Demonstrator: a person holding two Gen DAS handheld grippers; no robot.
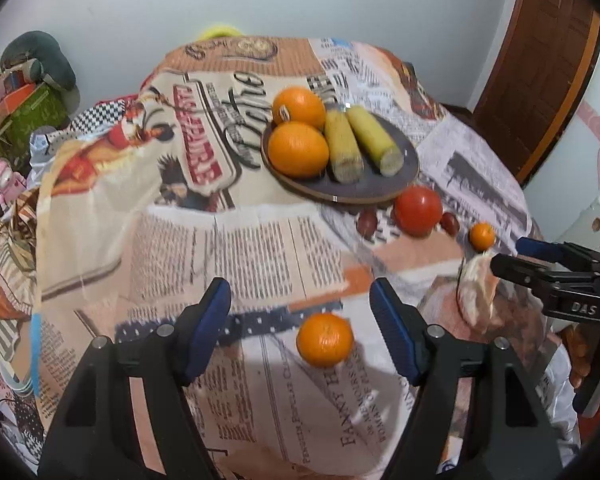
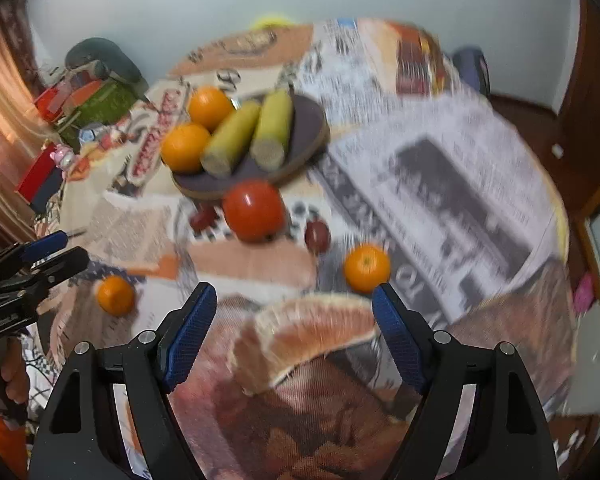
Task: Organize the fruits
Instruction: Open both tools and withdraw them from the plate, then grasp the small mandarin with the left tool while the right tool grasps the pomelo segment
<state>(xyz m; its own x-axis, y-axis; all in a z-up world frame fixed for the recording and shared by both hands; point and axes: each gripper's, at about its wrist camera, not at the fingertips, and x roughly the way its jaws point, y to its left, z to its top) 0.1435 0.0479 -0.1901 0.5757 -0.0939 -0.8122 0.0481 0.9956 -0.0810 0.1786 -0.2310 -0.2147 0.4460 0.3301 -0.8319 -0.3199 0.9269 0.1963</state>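
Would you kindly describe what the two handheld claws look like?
Both match: the left claw and right claw have black, triangular plastic arms with cut-outs, silver pivot pins, and blue ribbed pads on the fingertips. White lettering marks the body of each. No cables or sleeves are visible.

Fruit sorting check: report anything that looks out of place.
Two corn cobs share the plate with two oranges, though corn is no fruit. A peeled pomelo segment lies bare on the cloth, between the right gripper's open fingers.
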